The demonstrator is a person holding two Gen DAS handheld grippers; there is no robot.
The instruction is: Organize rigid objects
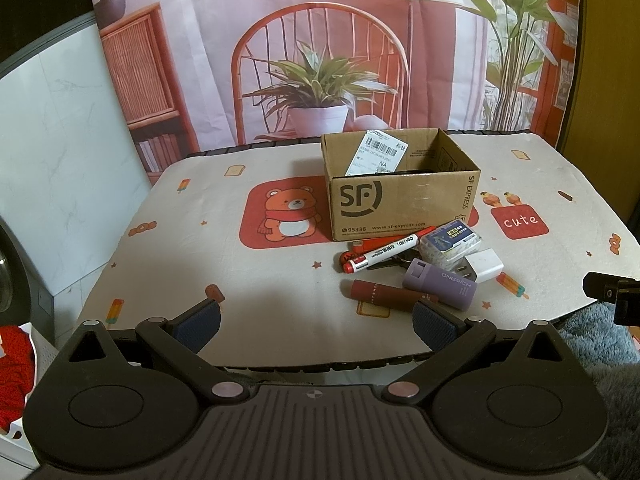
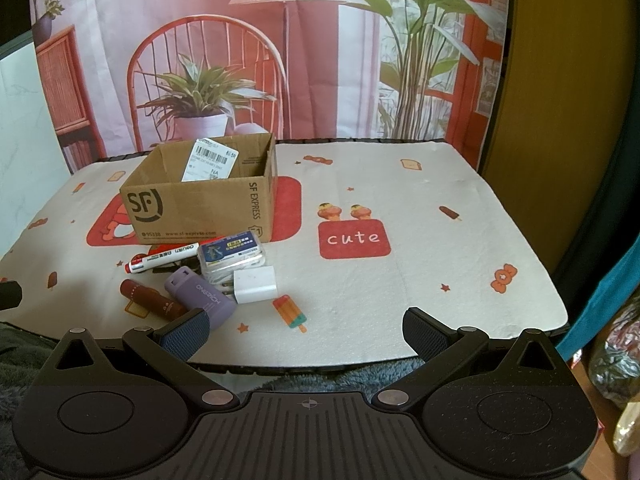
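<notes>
Both grippers gape empty; purple tube [image 2: 200, 299] lies just ahead-left of right gripper [image 2: 306, 332], axis diagonal; left gripper [image 1: 316, 322] comparably near.

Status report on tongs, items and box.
Left tongs open, empty. Right tongs open, empty. Cardboard box open; purple case, marker, charger loose before it. Path unobstructed.

tally on the table

one cardboard box [image 1: 400, 204] stood at twelve o'clock. before it lay one white marker [image 1: 384, 254], one purple tube [image 1: 440, 284], one maroon tube [image 1: 380, 294], one white charger [image 1: 486, 266], and one clear clip case [image 1: 450, 244].
</notes>
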